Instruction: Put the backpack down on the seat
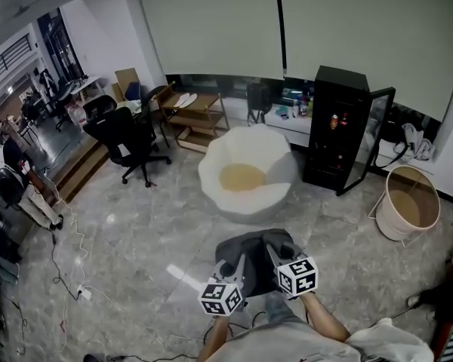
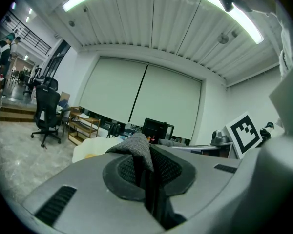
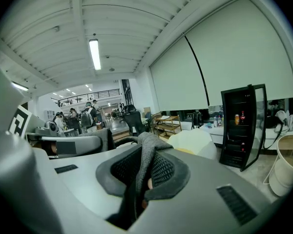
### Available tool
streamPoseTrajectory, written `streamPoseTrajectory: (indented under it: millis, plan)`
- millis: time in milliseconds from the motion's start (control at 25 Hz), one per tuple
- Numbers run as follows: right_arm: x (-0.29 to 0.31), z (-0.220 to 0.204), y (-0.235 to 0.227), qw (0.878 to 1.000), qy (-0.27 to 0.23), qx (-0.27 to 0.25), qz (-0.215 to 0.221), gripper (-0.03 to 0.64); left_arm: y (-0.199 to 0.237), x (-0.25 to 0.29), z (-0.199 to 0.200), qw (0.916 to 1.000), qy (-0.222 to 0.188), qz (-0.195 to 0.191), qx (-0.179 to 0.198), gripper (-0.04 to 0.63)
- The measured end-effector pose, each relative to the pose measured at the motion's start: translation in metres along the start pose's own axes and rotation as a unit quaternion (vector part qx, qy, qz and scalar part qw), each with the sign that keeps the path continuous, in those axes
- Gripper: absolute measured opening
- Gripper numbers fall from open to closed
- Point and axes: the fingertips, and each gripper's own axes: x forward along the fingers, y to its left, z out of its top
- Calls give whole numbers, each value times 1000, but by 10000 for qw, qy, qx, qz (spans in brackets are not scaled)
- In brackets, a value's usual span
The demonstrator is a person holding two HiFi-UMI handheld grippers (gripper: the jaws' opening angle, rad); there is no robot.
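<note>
Black office chair (image 1: 126, 136), open black fridge (image 1: 334, 138), beige round bin (image 1: 390, 221)

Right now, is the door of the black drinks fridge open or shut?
Open. The glass door of the black fridge stands swung out to the right, and bottles show directly on the shelves inside.

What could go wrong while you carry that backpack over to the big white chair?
1. The left gripper and right gripper each pinch only a thin fold of grey fabric on the backpack; it might slip out.
2. The white seat is some way ahead, so a slip would drop it on the floor.
3. The open fridge door stands near the seat; a swing might bump it.
</note>
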Motion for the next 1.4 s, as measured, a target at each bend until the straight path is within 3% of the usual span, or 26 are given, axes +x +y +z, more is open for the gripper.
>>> streamPoseTrajectory:
  millis: [920, 1400]
  plan:
    - [148, 95, -103, 9997, -144, -92, 171, 52, 80, 165, 87, 9999, -99, 77, 91, 52]
    - [190, 96, -161, 9996, 58, -43, 282, 52, 94, 234, 82, 9999, 30, 147, -72, 52]
